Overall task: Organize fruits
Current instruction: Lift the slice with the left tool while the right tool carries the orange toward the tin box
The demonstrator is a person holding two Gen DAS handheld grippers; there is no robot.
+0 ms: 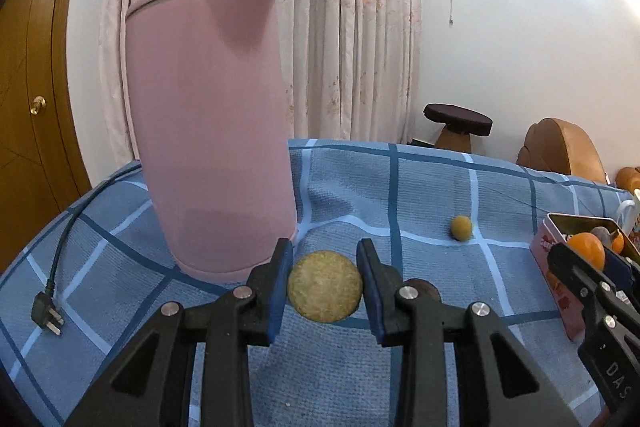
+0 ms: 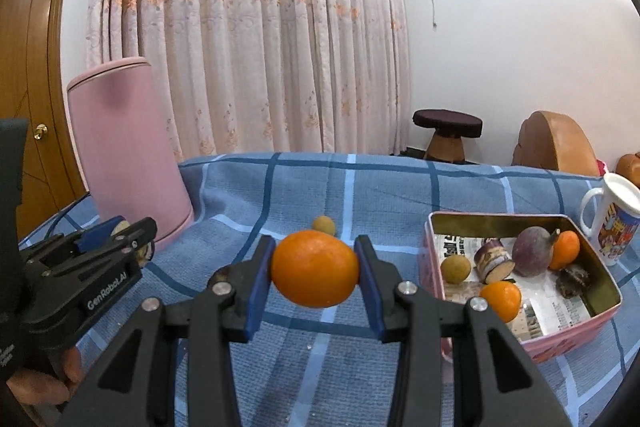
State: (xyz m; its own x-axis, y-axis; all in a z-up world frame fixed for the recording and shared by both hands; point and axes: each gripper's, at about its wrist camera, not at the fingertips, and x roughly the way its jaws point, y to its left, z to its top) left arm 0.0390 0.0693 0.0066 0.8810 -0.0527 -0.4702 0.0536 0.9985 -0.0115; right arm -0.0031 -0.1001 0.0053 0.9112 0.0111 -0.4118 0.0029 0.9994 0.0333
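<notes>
Orange mandarins [image 2: 315,269]: three; grippers: two

Ahead-left of your left gripper [image 1: 324,283] the pink kettle [image 1: 208,131] blocks passage — bare checked cloth [image 1: 420,187] lies open ahead and rightward. Ahead of your right gripper [image 2: 316,269] only 1 small fruit [image 2: 323,225] sits; the pink tin [image 2: 560,339] walls its right.

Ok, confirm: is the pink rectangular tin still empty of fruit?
No: the pink rectangular tin already holds two small oranges and other fruit.
</notes>
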